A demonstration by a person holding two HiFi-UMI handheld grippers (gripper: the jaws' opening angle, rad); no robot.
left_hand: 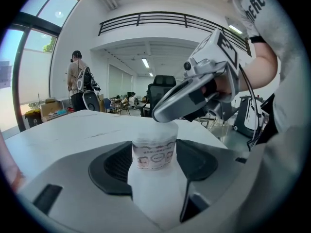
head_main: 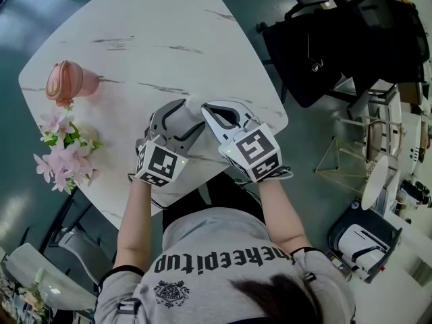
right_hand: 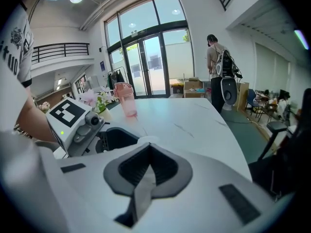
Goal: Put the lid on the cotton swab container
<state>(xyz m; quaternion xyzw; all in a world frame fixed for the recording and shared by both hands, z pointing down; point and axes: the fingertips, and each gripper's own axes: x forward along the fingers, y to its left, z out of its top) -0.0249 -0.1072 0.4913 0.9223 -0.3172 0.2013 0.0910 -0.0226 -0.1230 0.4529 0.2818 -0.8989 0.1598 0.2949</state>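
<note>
Left tool [left_hand: 155,171] grips the cotton swab container [left_hand: 154,152], upright, long axis vertical.

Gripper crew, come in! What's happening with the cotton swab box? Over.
Left gripper clamped on cotton swab container. Right gripper shut, tip resting on its top. Nothing blocking.

At six o'clock in the head view, the shirt [head_main: 202,238] apparently read "keepitup". The label [left_hand: 154,155] on the cotton swab container [left_hand: 155,181] was too small to read.
</note>
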